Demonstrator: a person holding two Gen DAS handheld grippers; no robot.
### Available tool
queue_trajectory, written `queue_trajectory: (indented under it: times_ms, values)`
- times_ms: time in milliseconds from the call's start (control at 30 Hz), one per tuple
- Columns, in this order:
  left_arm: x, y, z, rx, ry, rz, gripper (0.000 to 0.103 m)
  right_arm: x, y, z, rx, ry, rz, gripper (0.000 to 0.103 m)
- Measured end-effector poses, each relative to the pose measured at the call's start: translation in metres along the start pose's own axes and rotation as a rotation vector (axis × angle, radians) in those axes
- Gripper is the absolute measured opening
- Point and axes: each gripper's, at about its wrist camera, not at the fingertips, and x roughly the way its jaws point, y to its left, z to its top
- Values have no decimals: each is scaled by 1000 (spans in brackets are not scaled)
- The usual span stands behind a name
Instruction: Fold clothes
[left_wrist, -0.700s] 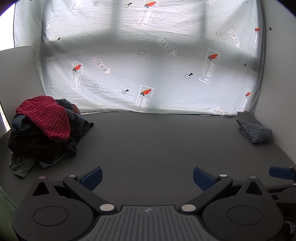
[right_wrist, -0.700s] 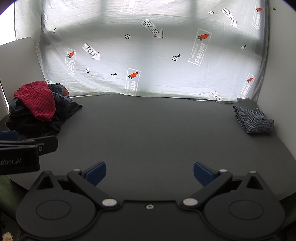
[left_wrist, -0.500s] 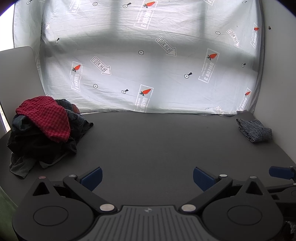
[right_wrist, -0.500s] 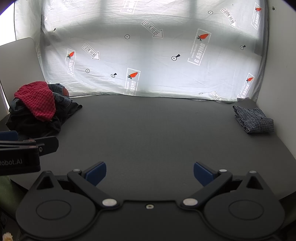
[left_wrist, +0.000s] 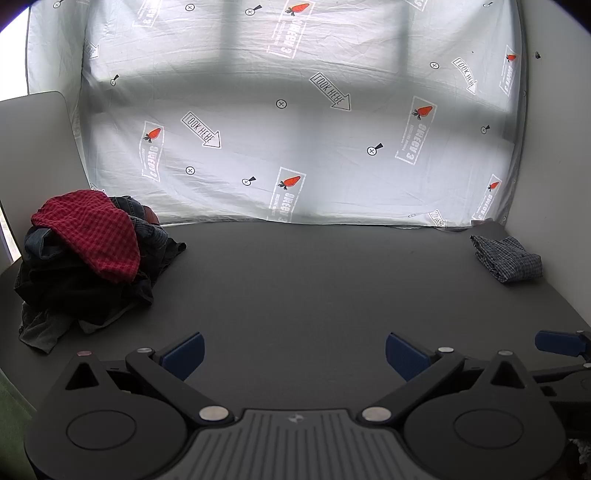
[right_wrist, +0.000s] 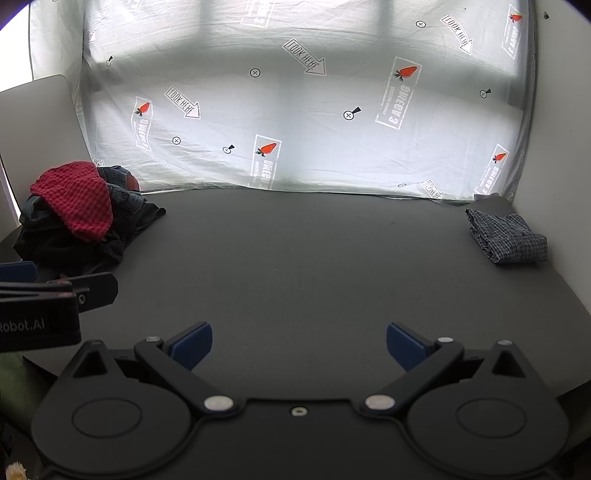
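A heap of unfolded clothes (left_wrist: 88, 273) lies at the table's far left, dark garments topped by a red checked one (left_wrist: 92, 232); it also shows in the right wrist view (right_wrist: 81, 218). A folded blue-grey checked shirt (left_wrist: 508, 258) lies at the far right, seen too in the right wrist view (right_wrist: 508, 238). My left gripper (left_wrist: 293, 354) is open and empty above the near table. My right gripper (right_wrist: 299, 345) is open and empty, to the right of the left one.
The dark grey table (left_wrist: 314, 280) runs back to a white printed sheet (left_wrist: 295, 122) hung as a backdrop. A white wall (left_wrist: 554, 147) stands on the right and a pale chair back (left_wrist: 33, 147) at the left.
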Motion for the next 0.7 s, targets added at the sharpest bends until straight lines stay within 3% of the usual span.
queue_trajectory:
  times_ms: [700]
  values:
    - [4,1,5,10,12,-2,103,0,0,-3,7,-4,-3,102]
